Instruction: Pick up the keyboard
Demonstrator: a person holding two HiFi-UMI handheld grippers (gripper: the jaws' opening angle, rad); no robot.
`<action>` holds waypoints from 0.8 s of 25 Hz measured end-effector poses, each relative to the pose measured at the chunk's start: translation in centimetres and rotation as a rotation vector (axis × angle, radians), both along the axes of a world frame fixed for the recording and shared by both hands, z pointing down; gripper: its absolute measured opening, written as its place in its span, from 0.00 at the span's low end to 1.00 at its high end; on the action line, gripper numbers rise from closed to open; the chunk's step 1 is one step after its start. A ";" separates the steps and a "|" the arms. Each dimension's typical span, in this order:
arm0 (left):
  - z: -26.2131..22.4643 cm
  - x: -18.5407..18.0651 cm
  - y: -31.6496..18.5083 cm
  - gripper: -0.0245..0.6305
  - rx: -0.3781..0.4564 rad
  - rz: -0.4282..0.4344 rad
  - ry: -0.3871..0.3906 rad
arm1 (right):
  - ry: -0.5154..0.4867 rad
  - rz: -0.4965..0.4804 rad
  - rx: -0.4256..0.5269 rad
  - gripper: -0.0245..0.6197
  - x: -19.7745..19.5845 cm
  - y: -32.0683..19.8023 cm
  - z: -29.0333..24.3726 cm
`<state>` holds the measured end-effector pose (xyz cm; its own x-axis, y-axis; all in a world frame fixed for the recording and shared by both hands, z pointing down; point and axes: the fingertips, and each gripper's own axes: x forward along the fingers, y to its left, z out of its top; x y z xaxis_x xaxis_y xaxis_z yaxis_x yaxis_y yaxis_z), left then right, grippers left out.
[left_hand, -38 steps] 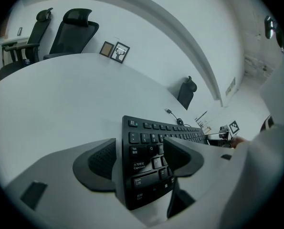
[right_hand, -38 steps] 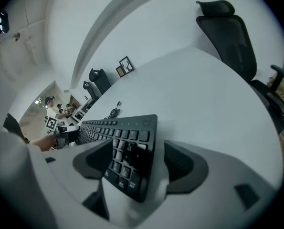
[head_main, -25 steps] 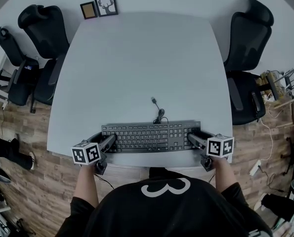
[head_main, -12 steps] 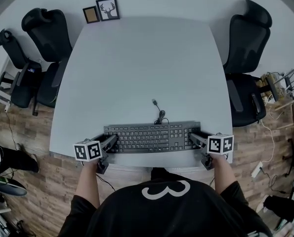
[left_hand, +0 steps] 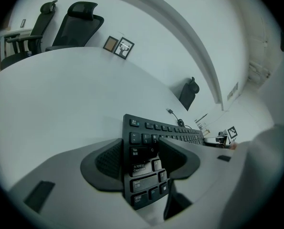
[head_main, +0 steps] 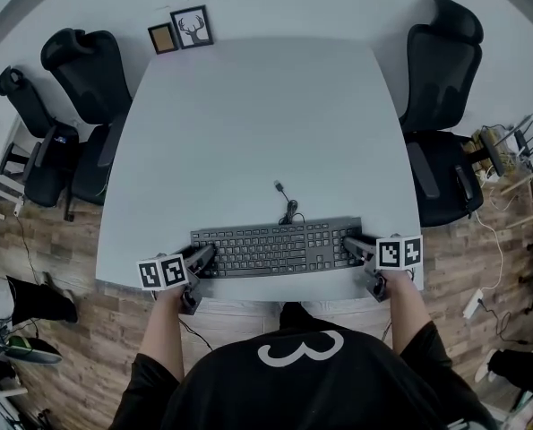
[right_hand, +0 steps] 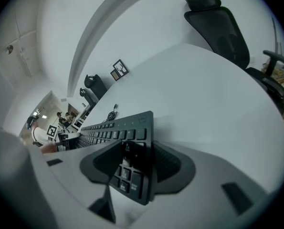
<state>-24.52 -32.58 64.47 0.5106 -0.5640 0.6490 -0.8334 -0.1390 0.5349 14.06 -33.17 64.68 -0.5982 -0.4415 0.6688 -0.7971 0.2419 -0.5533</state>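
Jaws narrowed: L claw clamps kbd, R claw closing on it.

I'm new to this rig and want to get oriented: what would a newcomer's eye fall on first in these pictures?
The black keyboard lies at the near edge of a big white table. The left gripper clamps its left end, while the fingers of the right gripper are closing with its right end between them. Two small framed pictures sit by the table's far left corner.
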 end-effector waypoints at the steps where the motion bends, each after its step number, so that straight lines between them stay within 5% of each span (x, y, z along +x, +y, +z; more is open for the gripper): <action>1: 0.1 0.0 0.0 0.41 -0.001 -0.006 0.004 | -0.004 0.000 -0.001 0.35 0.0 0.0 0.0; 10: -1.0 0.0 0.9 0.40 0.001 -0.021 -0.008 | -0.031 0.017 0.036 0.33 0.1 0.5 -1.0; 20: -9.6 -0.3 1.9 0.40 0.206 -0.037 -0.024 | -0.084 0.043 0.256 0.32 0.3 1.5 -9.3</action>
<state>-24.79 -30.65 54.90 0.4727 -0.7042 0.5298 -0.8523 -0.2127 0.4778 14.40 -31.63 55.36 -0.6240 -0.6155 0.4815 -0.7636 0.3494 -0.5429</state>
